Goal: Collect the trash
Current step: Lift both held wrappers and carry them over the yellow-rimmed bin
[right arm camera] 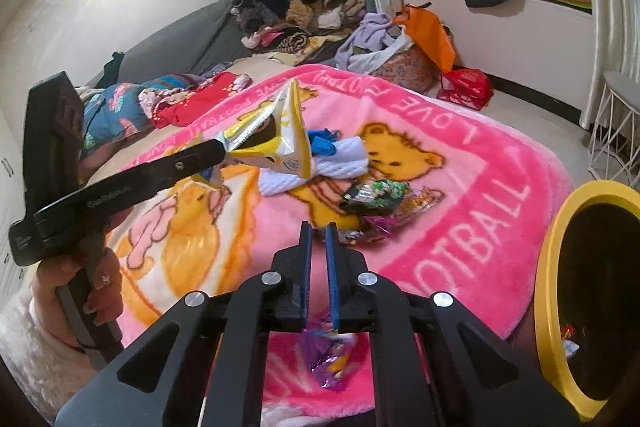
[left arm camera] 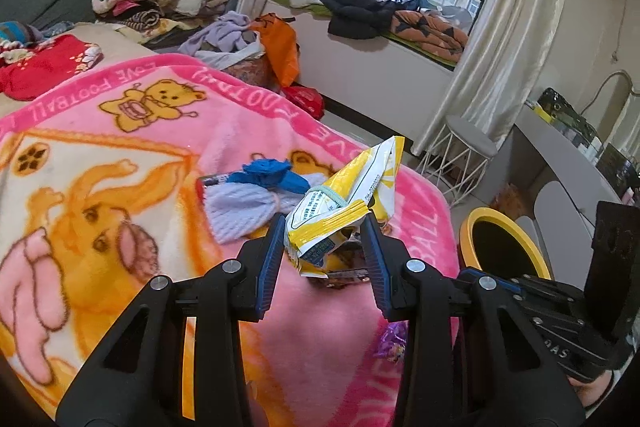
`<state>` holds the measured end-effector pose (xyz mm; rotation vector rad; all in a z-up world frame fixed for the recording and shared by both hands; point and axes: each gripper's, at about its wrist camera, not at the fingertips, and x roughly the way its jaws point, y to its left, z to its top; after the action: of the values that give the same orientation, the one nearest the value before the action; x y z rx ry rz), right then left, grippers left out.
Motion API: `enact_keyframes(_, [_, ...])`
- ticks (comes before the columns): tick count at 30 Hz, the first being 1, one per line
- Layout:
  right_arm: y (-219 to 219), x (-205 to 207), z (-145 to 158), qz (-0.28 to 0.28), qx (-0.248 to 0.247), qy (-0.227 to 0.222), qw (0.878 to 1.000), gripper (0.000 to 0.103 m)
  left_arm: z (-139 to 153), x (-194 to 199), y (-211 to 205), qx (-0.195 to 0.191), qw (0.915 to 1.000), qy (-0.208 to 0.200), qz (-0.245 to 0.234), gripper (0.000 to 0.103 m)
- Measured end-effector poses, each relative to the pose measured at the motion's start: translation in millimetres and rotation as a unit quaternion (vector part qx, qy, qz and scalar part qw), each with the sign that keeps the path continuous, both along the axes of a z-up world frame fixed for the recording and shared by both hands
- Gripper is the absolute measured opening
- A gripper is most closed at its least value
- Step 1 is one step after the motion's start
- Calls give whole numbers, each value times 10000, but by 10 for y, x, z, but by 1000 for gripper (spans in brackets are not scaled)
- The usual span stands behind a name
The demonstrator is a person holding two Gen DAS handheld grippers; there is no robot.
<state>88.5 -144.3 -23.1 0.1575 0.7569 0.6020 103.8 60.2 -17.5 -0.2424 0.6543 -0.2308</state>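
**Trash pickup over the pink blanket: both tongs loaded**

Left tongs (left arm camera: pixel 326 231): clamped on a crumpled yellow-and-white plastic snack wrapper (left arm camera: pixel 344 203). Both blue pads press the wrapper's lower part, and its upper end sticks up above the tips. I hold this wrapper in the air over the pink fleece blanket (left arm camera: pixel 304 323) printed with bears and white lettering.

Right tongs (right arm camera: pixel 318 233): blades almost together, with only a thin slit between them. A small purple foil candy wrapper (right arm camera: pixel 326 355) hangs from the rear of the blades, pinched at its top edge. Its body dangles below, over the blanket edge.

Loose items on the blanket:
- a pile of shiny green, black and magenta foil wrappers (right arm camera: pixel 380 203), just ahead of my right tongs;
- a pale lavender knitted cloth (left arm camera: pixel 244 207) with a blue fabric piece (left arm camera: pixel 272 173) on top of it, beyond the pile.

Receptacle: a round bin with a yellow rim and black interior (right arm camera: pixel 554 267) stands beside the bed, to the right of my right tongs. A few scraps lie inside it.

My left hand (right arm camera: pixel 80 291), with a white fluffy sleeve (right arm camera: pixel 32 347), grips the left tool's handle.
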Motion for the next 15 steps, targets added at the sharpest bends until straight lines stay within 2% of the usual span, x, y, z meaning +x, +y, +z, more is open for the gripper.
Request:
enact_keyframes(4, [-43,24,-146,31,-120,262,9996,8,-16,3,-65,18,10000,16,-86,32])
enact_keyframes(6, [-94,46,-259,54,-73,605,9981,9,-26,5,-87,44,9999,36,-113,32])
enact_keyframes(8, [-151,60,-358,-6,-111,841,9964,18,-43,3,-108,44,9999,47,-149,32])
enact_keyframes(9, [-178,60,-405,-50,-113,932,9956,26,-55,6,-122,48,9998,59,-163,32])
enact_keyframes(10, [-189,62,-443,-55,-86,1047,9945,40,-75,13,-136,46,9998,79,-181,32])
enact_keyframes(12, [-195,75,-534,-62,-17,1326,9911,54,-106,14,-174,44,9997,126,-201,32])
enact_keyframes(15, [-127,68,-618,64,-52,1514,9884,56,-134,15,-224,89,9995,155,-259,32])
